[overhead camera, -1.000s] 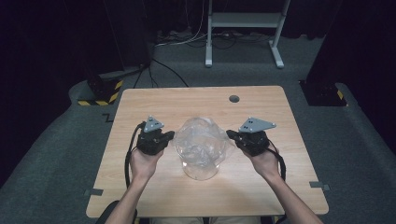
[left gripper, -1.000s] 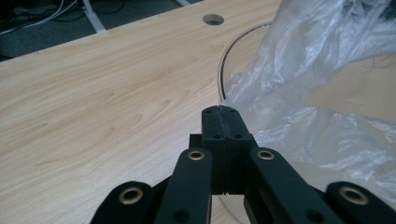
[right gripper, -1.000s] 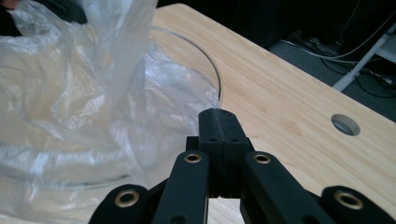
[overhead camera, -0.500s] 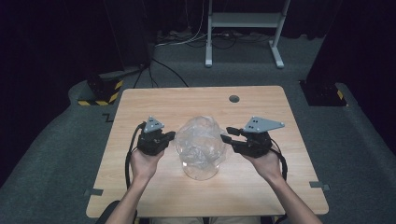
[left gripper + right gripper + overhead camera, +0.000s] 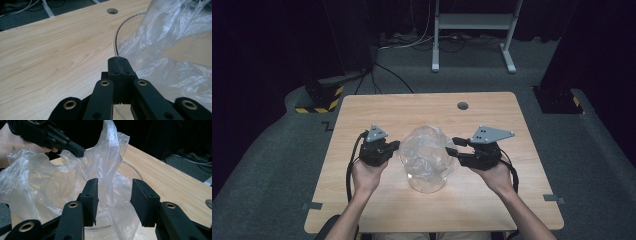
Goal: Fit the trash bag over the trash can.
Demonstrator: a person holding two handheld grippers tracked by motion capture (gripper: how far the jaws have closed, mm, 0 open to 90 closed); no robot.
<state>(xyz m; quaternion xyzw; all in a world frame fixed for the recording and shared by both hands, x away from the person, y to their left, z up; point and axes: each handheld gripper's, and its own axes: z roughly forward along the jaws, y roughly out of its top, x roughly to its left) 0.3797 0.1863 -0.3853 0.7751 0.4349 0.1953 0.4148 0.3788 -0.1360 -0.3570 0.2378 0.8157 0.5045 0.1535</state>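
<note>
Left hand-held gripper (image 5: 395, 146) clamped at plastic bag (image 5: 427, 155) edge — right hand-held gripper (image 5: 453, 145) jaws just opening, empty.

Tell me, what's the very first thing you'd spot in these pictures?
A big crinkly clear plastic bag puffs up in the middle of the wooden table, draped over a clear round container. A black gripper sits on each side of it: the left gripper shut at the bag's edge, the right gripper with its fingers just opening and plastic between them.

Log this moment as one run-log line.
left gripper: shut at edge of plastic bag | right gripper: jaws just opening, bag film between, unpinched | bag lines clear bowl | table
</note>
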